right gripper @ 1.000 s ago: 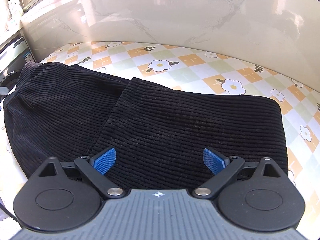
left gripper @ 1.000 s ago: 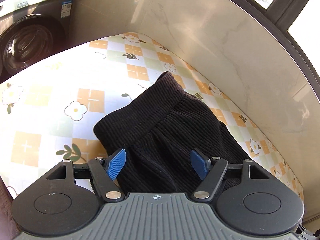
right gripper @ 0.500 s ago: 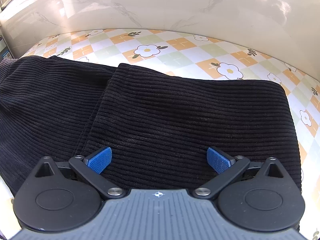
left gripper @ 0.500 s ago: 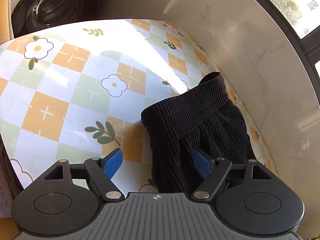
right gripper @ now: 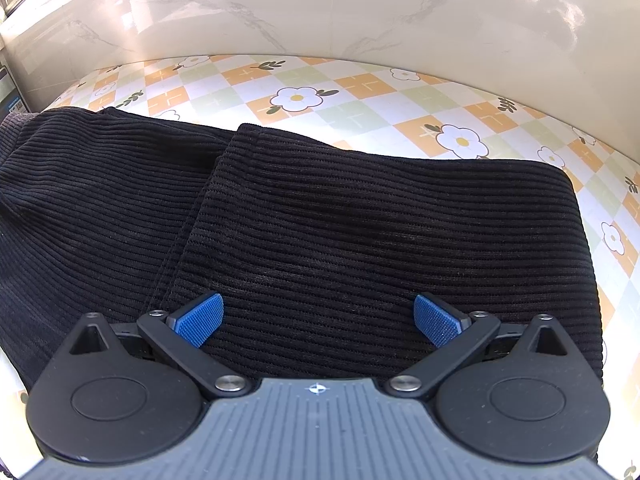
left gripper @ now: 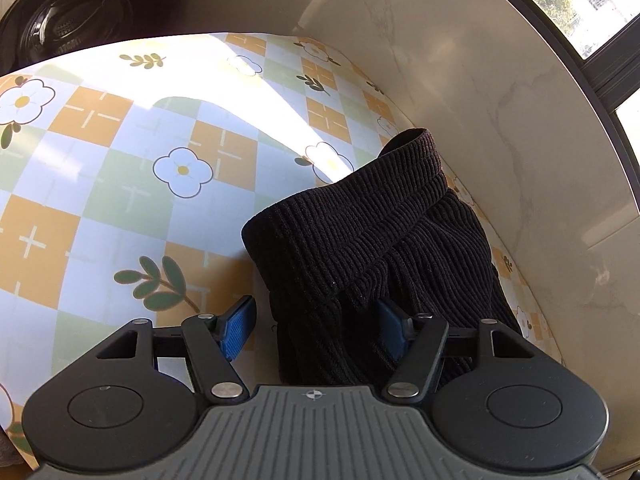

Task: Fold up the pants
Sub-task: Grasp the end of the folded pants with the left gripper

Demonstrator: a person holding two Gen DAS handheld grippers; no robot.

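On my left, the left claw (left gripper: pixel 316 330) is closing around the near edge of the black corduroy pants (left gripper: pixel 372 240) just below the ribbed waistband (left gripper: pixel 352 208). Its left pad hangs over the flowered bench (left gripper: pixel 100 184), clear of the cloth; the right pad sits against or in the fabric, so I do not call this a grip yet. The waistband end rises in a soft hump near the marble wall (left gripper: pixel 500 100). A washing machine (left gripper: pixel 68 12) stands beyond the far bench edge.

On my right, the right claw (right gripper: pixel 318 322) hovers fully spread over the legs, grasping nothing. There the pants (right gripper: pixel 380 232) lie flat across the bench (right gripper: pixel 360 96), one layer already doubled over.

I judge the corduroy thick, limp and light, not slippery. The waistband's doubled edge looks like the firmest place to pinch; a single layer would likely sag and bunch.
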